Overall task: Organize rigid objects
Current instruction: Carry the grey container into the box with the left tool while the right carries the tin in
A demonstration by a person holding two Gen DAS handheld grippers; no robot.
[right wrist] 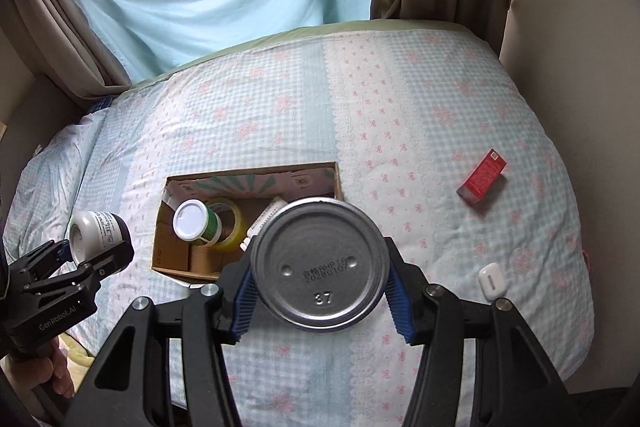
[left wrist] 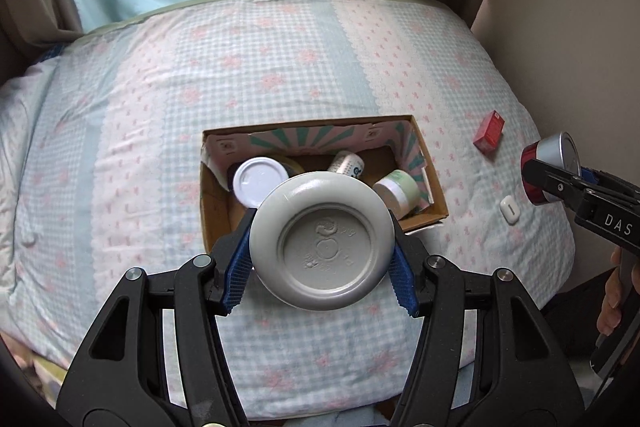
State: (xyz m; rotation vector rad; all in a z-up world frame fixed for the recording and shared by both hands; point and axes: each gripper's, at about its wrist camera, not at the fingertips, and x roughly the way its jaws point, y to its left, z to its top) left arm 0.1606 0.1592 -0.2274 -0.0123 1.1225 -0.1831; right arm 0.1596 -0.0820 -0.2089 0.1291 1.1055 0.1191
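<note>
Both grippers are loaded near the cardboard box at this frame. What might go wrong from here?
1. The left gripper pinches the white bottle only on its round sides; it may twist or slip.
2. The cardboard box already holds a green jar, a tape roll and a tube, so a dropped item could land on them and roll out.
3. The right gripper with its metal can is close to the box too; the two could collide.
</note>
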